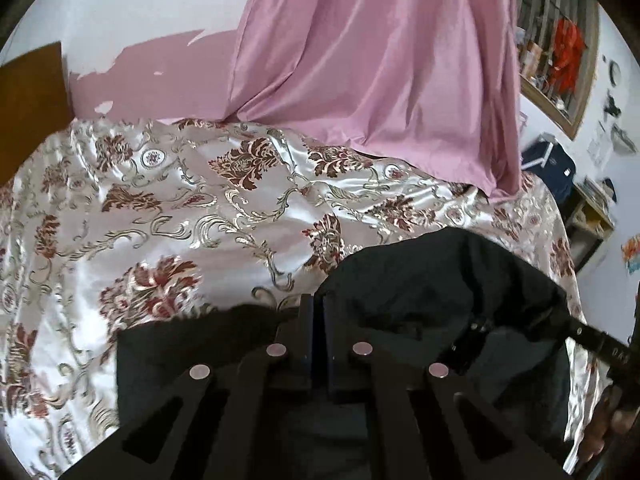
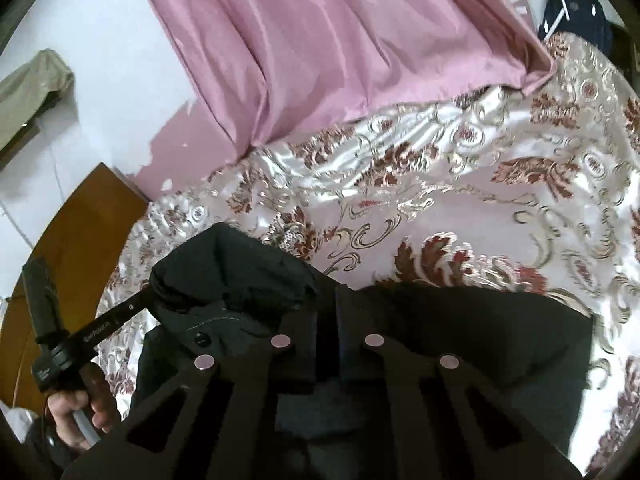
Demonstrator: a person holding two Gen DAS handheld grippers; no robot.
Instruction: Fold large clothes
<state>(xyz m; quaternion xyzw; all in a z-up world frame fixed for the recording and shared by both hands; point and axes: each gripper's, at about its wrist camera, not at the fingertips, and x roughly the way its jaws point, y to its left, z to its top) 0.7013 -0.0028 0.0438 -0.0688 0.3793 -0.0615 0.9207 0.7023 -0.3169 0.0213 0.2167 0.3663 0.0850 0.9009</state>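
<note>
Dark garment (image 1: 440, 304) cloth fills the near foreground of both wrist views, lying on the flowered satin bedspread (image 1: 180, 208) at the edge closest to the person, with its bulk spread sideways between the two tools rather than away toward the pink curtain (image 1: 380, 60) at the far side. That sideways run is what the coming move seems to turn on: the long axis of the held edge lies across the line both grippers point along, so a fold would most likely carry this edge forward over the bedspread toward the curtain, both hands travelling together. In the left wrist view the garment's raised, collar-like bulge sits ahead and to the right of the left gripper (image 1: 318, 312), whose jaws are drawn together with dark cloth pinched at their tips. In the right wrist view the same bulge lies ahead and to the left of the right gripper (image 2: 326, 304), its jaws likewise closed on the garment's edge. So the bulk hangs between the two grips, neither hand clearly nearer to it. Beyond that bulge the other tool's black bar (image 2: 108, 320) reaches in, held by a hand (image 2: 76, 412) at the lower left. A small dark button (image 2: 201, 338) shows on the cloth just beside the closed fingers.
</note>
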